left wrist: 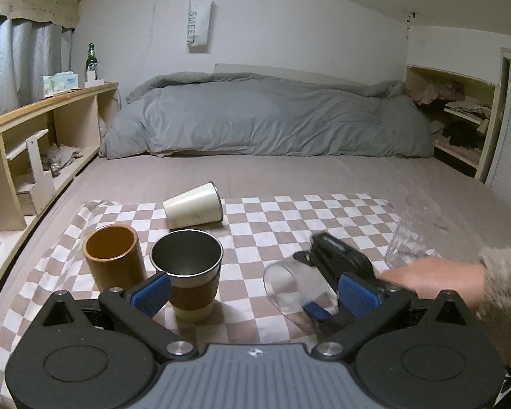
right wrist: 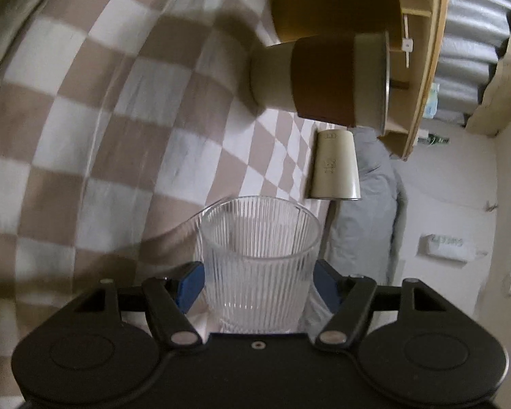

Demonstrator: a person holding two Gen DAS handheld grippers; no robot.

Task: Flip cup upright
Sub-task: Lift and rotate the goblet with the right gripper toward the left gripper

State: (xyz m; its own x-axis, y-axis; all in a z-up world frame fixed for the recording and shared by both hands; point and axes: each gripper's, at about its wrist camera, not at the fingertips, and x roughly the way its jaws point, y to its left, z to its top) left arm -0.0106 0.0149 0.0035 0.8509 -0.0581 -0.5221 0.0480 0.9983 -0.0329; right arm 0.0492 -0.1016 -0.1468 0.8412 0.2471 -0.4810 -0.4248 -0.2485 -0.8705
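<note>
Left wrist: left gripper (left wrist: 253,294) jaws spread, empty, over checkered cloth (left wrist: 272,218); ribbed glass cup (left wrist: 294,288) on its side, clamped by right gripper (left wrist: 327,293) | Right wrist: right gripper (right wrist: 259,283) pads pinching ribbed glass cup (right wrist: 259,259), mouth facing away.

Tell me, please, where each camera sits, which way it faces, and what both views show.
Left wrist: sits on the left gripper, level over the checked cloth, facing the bed; its open blue fingers and the person's right hand show.
Right wrist: sits on the right gripper, rolled sideways, looking along the cloth; its fingers clamp the ribbed glass.
Shared: the glass, the sleeved steel cup, the brown cup, the white cup on its side.
</note>
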